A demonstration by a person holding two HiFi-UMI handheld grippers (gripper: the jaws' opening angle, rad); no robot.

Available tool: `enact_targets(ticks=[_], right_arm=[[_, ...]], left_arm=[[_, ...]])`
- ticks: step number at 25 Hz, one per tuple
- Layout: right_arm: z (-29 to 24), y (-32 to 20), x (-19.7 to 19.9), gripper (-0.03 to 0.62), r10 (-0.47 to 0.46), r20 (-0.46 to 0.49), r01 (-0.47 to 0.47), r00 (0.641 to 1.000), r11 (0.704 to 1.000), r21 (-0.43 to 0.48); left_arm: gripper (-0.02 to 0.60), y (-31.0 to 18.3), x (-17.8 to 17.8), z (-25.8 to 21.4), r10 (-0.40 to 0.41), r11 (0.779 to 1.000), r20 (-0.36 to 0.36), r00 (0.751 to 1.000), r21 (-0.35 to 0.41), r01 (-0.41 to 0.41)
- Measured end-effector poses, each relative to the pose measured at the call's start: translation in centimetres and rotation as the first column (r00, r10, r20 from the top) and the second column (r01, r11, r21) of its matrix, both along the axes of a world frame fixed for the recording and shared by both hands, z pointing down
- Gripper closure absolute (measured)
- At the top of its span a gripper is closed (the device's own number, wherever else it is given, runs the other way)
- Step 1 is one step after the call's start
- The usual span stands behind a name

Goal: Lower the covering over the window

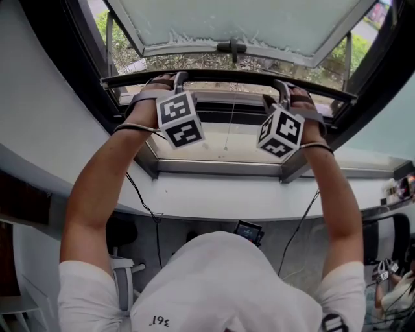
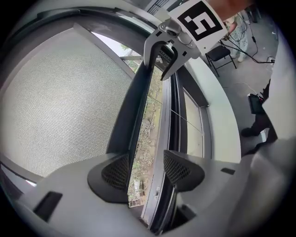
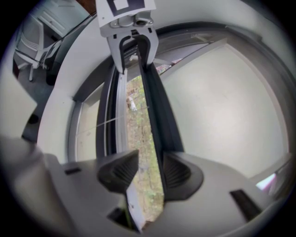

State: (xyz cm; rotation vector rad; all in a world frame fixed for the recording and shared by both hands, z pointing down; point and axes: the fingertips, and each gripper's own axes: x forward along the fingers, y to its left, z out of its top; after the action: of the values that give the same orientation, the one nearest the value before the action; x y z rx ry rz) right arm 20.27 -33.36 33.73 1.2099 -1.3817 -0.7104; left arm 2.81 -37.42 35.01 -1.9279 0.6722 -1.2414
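Note:
A dark bottom bar of the window covering runs across the window opening. My left gripper and right gripper both reach up and straddle it, one near each end. In the left gripper view the bar lies against the left pad of my left gripper, with a gap to the other pad; the mesh covering spreads to its left. In the right gripper view the bar rests along the right pad of my right gripper, and daylight shows beside it.
An outward-tilted frosted sash with a handle hangs beyond the bar. A thin cord drops to the sill. Below are a white ledge, cables, a chair and a seated person.

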Motion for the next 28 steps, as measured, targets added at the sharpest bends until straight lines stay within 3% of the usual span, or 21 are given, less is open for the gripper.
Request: enact_targets(ticks=[20, 28], right_arm=[[1.8, 0.1, 0.0, 0.428, 0.014, 0.015, -0.014, 1.0, 1.0, -0.002], [4.0, 0.3, -0.2, 0.428, 0.016, 0.026, -0.015, 1.0, 0.999, -0.05]], left_arm=[[0.354, 0.2, 0.1, 1.6, -0.005, 1.0, 0.01, 1.0, -0.014, 0.005], [0.353, 0.3, -0.1, 3.9, -0.003, 0.999, 0.032, 0.999, -0.05, 0.005]])
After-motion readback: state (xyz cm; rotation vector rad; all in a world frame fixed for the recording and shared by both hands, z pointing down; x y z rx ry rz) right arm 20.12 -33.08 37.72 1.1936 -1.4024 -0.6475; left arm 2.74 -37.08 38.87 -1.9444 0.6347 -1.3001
